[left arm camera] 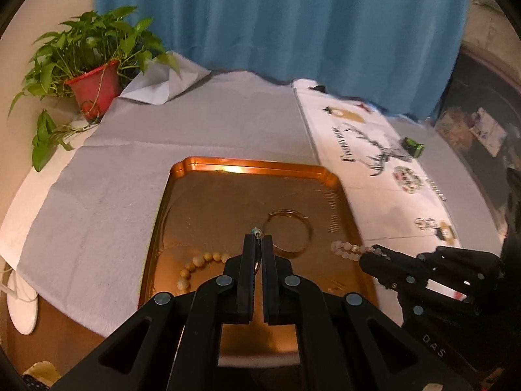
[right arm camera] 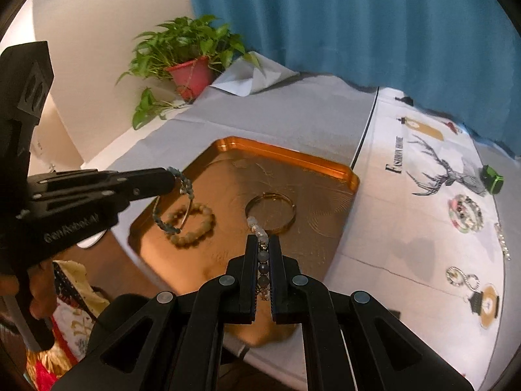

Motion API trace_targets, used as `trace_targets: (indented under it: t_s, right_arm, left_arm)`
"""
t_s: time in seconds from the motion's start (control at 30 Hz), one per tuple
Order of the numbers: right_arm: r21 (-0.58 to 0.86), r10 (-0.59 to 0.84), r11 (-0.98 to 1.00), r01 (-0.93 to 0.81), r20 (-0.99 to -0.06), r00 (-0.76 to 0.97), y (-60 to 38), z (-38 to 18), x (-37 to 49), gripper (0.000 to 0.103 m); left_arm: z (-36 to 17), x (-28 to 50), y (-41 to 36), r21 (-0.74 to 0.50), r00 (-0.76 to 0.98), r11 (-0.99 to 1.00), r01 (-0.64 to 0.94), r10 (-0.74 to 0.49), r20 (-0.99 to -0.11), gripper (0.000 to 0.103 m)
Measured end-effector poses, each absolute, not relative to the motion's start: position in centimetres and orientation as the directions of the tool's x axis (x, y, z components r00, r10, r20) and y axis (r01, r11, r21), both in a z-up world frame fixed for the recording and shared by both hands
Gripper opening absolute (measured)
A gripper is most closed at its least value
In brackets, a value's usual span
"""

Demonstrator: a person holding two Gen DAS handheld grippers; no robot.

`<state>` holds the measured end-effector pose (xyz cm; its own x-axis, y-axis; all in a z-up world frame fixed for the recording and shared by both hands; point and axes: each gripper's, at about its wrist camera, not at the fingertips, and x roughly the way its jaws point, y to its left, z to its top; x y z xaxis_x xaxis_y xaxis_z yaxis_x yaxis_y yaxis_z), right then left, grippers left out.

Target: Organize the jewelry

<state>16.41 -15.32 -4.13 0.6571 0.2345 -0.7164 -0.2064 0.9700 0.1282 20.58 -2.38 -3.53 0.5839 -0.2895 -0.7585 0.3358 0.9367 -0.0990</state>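
A gold tray (left arm camera: 254,164) (right arm camera: 345,176) lies on grey cloth. In it are a gold bangle (left arm camera: 289,231) (right arm camera: 270,211) and a wooden bead bracelet (left arm camera: 202,260) (right arm camera: 195,228). My left gripper (left arm camera: 259,238) (right arm camera: 171,179) is shut on a blue-grey bead bracelet (left arm camera: 257,230) (right arm camera: 187,185), which dangles over the tray's left part. My right gripper (right arm camera: 263,239) (left arm camera: 363,255) is shut on a pale bead bracelet (right arm camera: 255,224) (left arm camera: 343,248), held above the tray's near right side by the bangle.
To the right, a white printed cloth (right arm camera: 407,228) carries a green box (right arm camera: 493,179), a multicoloured bracelet (right arm camera: 465,218), a chain (right arm camera: 503,244) and silver loops (right arm camera: 462,278). A potted plant (left arm camera: 94,88) stands at the back left, before a blue curtain (left arm camera: 276,16).
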Motion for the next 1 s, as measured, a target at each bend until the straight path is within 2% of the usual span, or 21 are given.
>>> trace_targets:
  t_s: [0.1,0.13,0.17,0.2,0.23,0.27,0.3,0.33,0.37,0.53,0.7,1.0]
  right_arm:
    - [0.140,0.236,0.970,-0.197,-0.731,0.641,-15.4,-5.4,17.7,0.006]
    - [0.144,0.241,0.969,-0.202,-0.739,0.629,-15.2,-6.0,18.3,0.008]
    - [0.146,0.244,0.968,-0.206,-0.750,0.615,-15.0,-6.5,18.8,0.009]
    - [0.137,0.232,0.970,-0.199,-0.765,0.601,-14.9,-6.9,19.0,0.015]
    - [0.127,0.211,0.975,-0.182,-0.783,0.585,-14.9,-7.2,19.3,0.022]
    - [0.130,0.204,0.977,-0.167,-0.793,0.574,-15.1,-7.3,19.3,0.047]
    - [0.142,0.208,0.977,-0.158,-0.793,0.573,-15.3,-7.4,19.0,0.073]
    - [0.149,0.209,0.977,-0.149,-0.787,0.580,-15.6,-7.2,18.5,0.080]
    - [0.149,0.205,0.978,-0.143,-0.778,0.594,-15.9,-7.0,17.8,0.082]
    - [0.119,0.178,0.984,-0.136,-0.767,0.616,-16.9,-5.2,12.1,0.083]
    - [0.124,0.148,0.989,-0.082,-0.766,0.626,-18.5,-3.7,5.2,0.084]
    - [0.095,0.081,0.995,-0.020,-0.691,0.718,-19.3,-0.3,-5.7,0.085]
  left_arm:
    - [-4.8,21.9,-2.6,-0.080,0.576,0.939,0.335,-0.271,-0.771,0.002]
    - [-5.2,22.3,-2.7,-0.065,0.575,0.942,0.328,-0.254,-0.778,0.009]
    - [-5.6,22.7,-2.8,-0.049,0.571,0.946,0.322,-0.235,-0.786,0.031]
    - [-5.9,22.8,-2.9,-0.025,0.567,0.951,0.310,-0.206,-0.797,0.049]
    - [-6.0,22.7,-2.8,-0.002,0.571,0.957,0.291,-0.176,-0.802,0.085]
    - [-6.0,22.3,-2.7,0.020,0.587,0.964,0.267,-0.146,-0.796,0.099]
    - [-5.7,21.3,-2.4,0.030,0.621,0.967,0.252,-0.138,-0.771,0.100]
    - [-5.5,20.7,-2.2,0.030,0.633,0.967,0.255,-0.143,-0.761,0.100]
    - [-5.4,19.9,-2.1,0.031,0.636,0.965,0.261,-0.147,-0.757,0.101]
    - [-5.0,14.3,-2.3,0.032,0.597,0.965,0.261,-0.136,-0.791,0.101]
    - [-3.8,7.5,-2.8,0.002,0.598,0.971,0.239,-0.145,-0.788,0.101]
    - [-0.3,-2.3,-3.5,0.057,0.694,0.973,0.222,-0.116,-0.711,0.101]
